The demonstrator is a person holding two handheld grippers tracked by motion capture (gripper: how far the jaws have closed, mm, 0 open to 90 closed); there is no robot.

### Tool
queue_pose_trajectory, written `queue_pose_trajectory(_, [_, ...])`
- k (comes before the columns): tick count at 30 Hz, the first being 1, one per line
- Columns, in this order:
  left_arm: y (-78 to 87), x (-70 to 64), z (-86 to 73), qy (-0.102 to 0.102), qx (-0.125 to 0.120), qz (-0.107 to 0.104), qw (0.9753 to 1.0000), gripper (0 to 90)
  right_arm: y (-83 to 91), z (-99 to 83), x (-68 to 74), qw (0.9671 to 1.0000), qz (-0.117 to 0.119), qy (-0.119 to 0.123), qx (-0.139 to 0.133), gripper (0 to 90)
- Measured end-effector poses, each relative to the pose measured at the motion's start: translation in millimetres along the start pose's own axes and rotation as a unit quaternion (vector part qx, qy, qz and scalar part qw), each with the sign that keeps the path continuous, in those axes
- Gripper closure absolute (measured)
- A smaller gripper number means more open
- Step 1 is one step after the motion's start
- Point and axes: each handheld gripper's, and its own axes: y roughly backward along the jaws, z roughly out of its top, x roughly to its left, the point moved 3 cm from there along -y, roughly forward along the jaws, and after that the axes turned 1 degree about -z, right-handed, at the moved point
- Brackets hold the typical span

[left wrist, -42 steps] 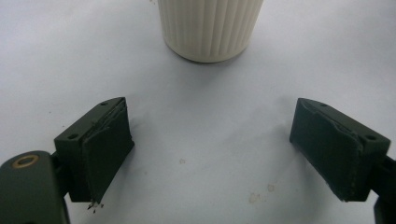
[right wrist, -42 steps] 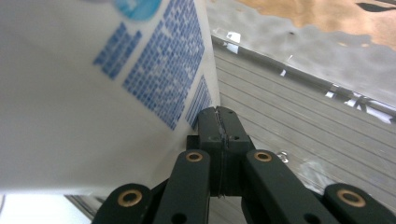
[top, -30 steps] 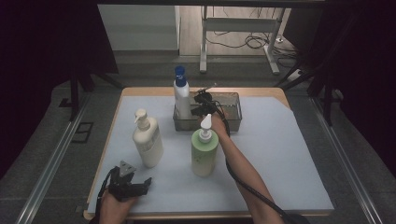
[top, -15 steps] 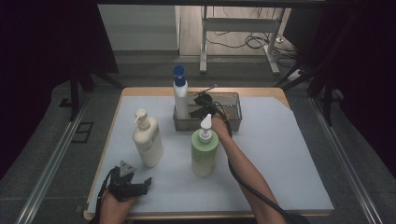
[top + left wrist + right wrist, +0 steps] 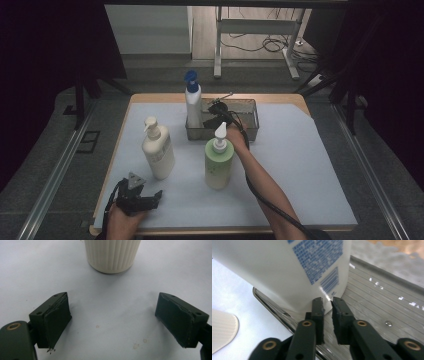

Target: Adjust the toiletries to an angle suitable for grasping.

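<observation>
A white bottle with a blue pump (image 5: 193, 106) stands in the left end of a metal tray (image 5: 250, 131) at the back of the table. My right gripper (image 5: 210, 119) is inside the tray beside that bottle. In the right gripper view its jaws (image 5: 327, 301) are shut on nothing, a finger's width from the bottle's printed base (image 5: 287, 272). My left gripper (image 5: 156, 196) rests open on the mat near the front left edge. Ahead of its jaws (image 5: 112, 312) is the ribbed base of a cream pump bottle (image 5: 112, 255), which stands at left (image 5: 158, 150).
A green pump bottle (image 5: 218, 162) stands in the middle of the mat, right in front of the right forearm (image 5: 260, 175). The pale mat (image 5: 305, 165) covers the wooden table. A cable trails from the right gripper along the arm.
</observation>
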Motion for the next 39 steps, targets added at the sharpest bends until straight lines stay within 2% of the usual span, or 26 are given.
queue_pose_trajectory(2, [0.0, 0.0, 0.0, 0.0, 0.0, 0.0, 1.0, 12.1, 3.8, -0.6, -2.6, 0.9998, -0.011, 0.014, -0.004, 69.2])
queue_pose_trajectory(3, [0.0, 0.0, 0.0, 0.0, 0.0, 0.0, 1.0, 12.1, 3.8, -0.6, -2.6, 0.9998, -0.011, 0.014, -0.004, 69.2])
queue_pose_trajectory(4, [-0.1, -0.1, 0.0, 0.0, -0.001, 0.0, 1.0, 12.1, 10.0, -1.2, -5.0, 0.9997, -0.01, 0.018, -0.012, 62.0])
queue_pose_trajectory(7, [0.0, 0.0, 0.0, 0.0, 0.0, 0.0, 1.0, 12.1, 15.5, -2.6, -6.7, 0.9995, -0.003, 0.026, -0.017, 56.0])
queue_pose_trajectory(10, [0.0, 0.0, 0.0, 0.0, 0.0, 0.0, 1.0, 12.1, 23.5, -3.5, -8.5, 0.9988, -0.007, 0.039, -0.028, 49.9])
queue_pose_trajectory(14, [0.0, 0.0, 0.0, 0.0, 0.0, 0.0, 1.0, 12.1, 34.8, -5.2, -9.5, 0.998, 0.007, 0.045, -0.043, 44.7])
queue_pose_trajectory(16, [-0.1, -0.1, 0.0, 0.0, 0.0, 0.0, 1.0, 12.1, 36.3, -5.8, -9.5, 0.998, 0.008, 0.048, -0.041, 44.0])
queue_pose_trajectory(17, [-0.1, -0.1, -0.1, 0.0, -0.001, 0.001, 1.0, 12.1, 39.9, -7.7, -9.0, 0.9974, 0.009, 0.059, -0.039, 41.8])
queue_pose_trajectory(21, [0.0, -0.1, -0.1, 0.001, 0.0, 0.0, 1.0, 12.1, 45.1, -11.3, -5.9, 0.9964, 0.013, 0.074, -0.04, 37.0])
queue_pose_trajectory(32, [-0.2, -0.2, -0.3, 0.001, -0.002, 0.0, 1.0, 12.1, 59.1, -20.2, -9.2, 0.9955, 0.009, 0.078, -0.055, 20.3])
queue_pose_trajectory(35, [-0.1, -0.2, -0.4, 0.001, -0.002, 0.001, 1.0, 12.1, 63.8, -25.8, -13.0, 0.994, -0.002, 0.091, -0.061, 13.2])
queue_pose_trajectory(39, [-0.1, -0.3, -0.5, 0.002, -0.003, 0.0, 1.0, 12.1, 68.6, -31.5, -18.6, 0.9924, -0.011, 0.102, -0.067, 10.5])
